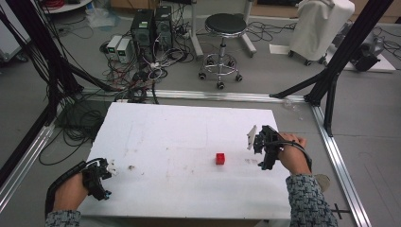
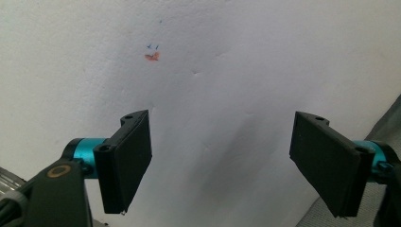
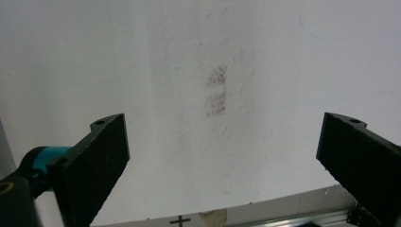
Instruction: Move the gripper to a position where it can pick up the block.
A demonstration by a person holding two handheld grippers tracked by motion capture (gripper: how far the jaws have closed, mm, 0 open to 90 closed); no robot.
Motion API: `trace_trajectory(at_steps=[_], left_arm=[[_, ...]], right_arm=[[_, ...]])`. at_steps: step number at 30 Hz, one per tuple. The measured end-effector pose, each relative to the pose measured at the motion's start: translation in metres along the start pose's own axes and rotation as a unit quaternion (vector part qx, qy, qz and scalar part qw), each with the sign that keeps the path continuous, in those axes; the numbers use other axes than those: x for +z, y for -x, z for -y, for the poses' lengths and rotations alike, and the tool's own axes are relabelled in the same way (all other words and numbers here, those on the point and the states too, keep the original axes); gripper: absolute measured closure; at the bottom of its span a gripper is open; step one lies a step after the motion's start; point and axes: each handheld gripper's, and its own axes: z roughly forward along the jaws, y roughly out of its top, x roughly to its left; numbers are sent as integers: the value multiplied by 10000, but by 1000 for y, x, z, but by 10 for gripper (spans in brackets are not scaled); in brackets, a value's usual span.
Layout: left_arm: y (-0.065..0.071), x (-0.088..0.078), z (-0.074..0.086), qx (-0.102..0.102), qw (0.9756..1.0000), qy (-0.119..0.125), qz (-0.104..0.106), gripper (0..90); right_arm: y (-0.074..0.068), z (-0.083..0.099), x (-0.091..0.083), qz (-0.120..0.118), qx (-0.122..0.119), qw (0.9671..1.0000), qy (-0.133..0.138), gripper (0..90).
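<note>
A small red cube [image 1: 220,158] sits on the white table board [image 1: 189,137], right of its middle. My right gripper [image 1: 263,146] hovers at the board's right side, a short way right of the cube, held in a hand. Its jaws stand wide apart in the right gripper view [image 3: 222,161] with nothing between them, over a faint brown smudge [image 3: 216,92]. My left gripper [image 1: 100,176] is low at the board's front left corner. It is open too [image 2: 220,161], with bare white board between its jaws and a small orange mark [image 2: 152,56] ahead.
Beyond the board's far edge are a black stool [image 1: 223,28], computer boxes [image 1: 151,26] and tangled cables [image 1: 137,75]. Black frame posts [image 1: 340,56] rise at the right and left. An aluminium rail [image 1: 340,165] runs along the right side.
</note>
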Motion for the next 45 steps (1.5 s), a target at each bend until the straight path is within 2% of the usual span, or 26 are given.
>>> trace_trajectory(at_steps=[3, 9, 13, 18, 23, 32, 45], left_arm=[[-1, 0, 0, 14, 10000, -20, 16, 220], [-1, 1, 0, 6, 10000, -2, 6, 220], [0, 2, -2, 3, 10000, -5, 24, 220], [0, 2, -3, 34, 10000, -9, 32, 220], [0, 3, -3, 33, 10000, -11, 39, 220], [0, 4, -3, 13, 10000, -28, 58, 220], [-1, 4, -3, 23, 10000, -25, 61, 220]], right_arm=[[6, -9, 1, -26, -183, 9998, 71, 25], [17, -25, 6, -122, -314, 9992, 212, 25], [21, -37, 12, -279, -359, 9987, 250, 26], [24, -49, 21, -354, -412, 9982, 256, 25], [29, -65, 34, -425, -438, 9974, 390, 25], [32, -79, 51, -580, -501, 9962, 421, 26], [33, -98, 77, -686, -596, 9953, 345, 26]])
